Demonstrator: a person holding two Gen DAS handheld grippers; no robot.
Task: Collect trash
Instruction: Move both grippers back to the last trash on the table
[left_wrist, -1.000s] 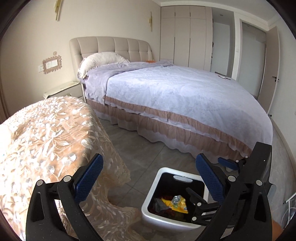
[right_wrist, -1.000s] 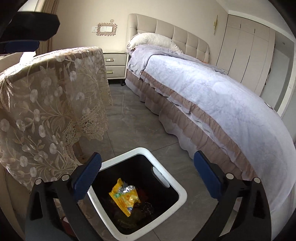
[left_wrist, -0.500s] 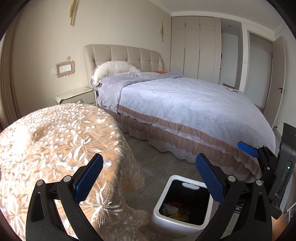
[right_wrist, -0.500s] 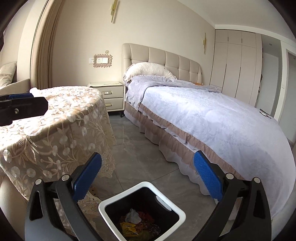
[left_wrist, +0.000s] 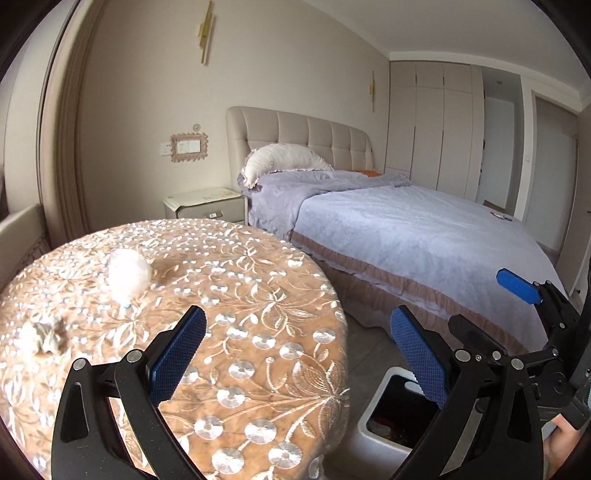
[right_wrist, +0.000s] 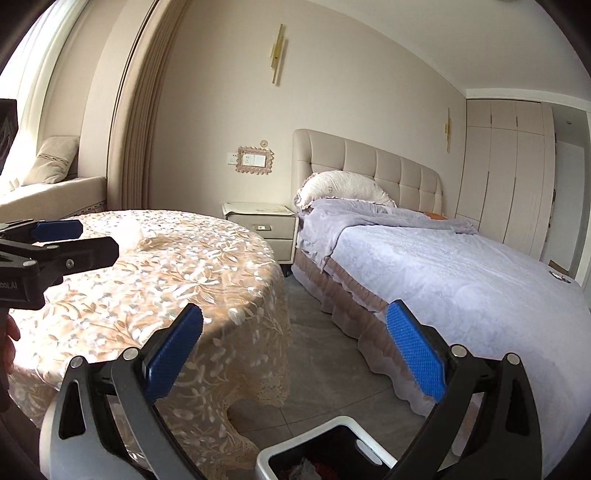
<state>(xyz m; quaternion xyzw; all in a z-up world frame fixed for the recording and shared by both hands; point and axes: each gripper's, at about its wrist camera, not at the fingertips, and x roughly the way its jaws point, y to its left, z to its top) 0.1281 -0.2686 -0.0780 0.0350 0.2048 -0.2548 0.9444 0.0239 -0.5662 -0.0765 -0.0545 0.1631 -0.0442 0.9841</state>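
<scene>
On the round table, covered in a lace cloth (left_wrist: 240, 332), lie a white crumpled wad (left_wrist: 129, 275) and a smaller crumpled tissue (left_wrist: 42, 336). My left gripper (left_wrist: 298, 325) hangs open over the table's near right edge with nothing between its pads. The wad (right_wrist: 131, 229) also shows in the right wrist view, beyond the left gripper (right_wrist: 74, 240). A white trash bin (left_wrist: 371, 435) with a dark inside stands on the floor beside the table and holds wrappers. My right gripper (right_wrist: 295, 321) is open and empty above the bin (right_wrist: 303, 437).
A bed (left_wrist: 424, 236) with a lilac cover fills the right side, with a tiled aisle (right_wrist: 317, 354) between it and the table. A nightstand (right_wrist: 262, 225) stands by the headboard. A window seat (right_wrist: 48, 188) lies beyond the table on the left.
Both grippers have risen and tilted up from the bin. The bin has slid to the bottom of both views, and the table top with its two wads has come into sight.
</scene>
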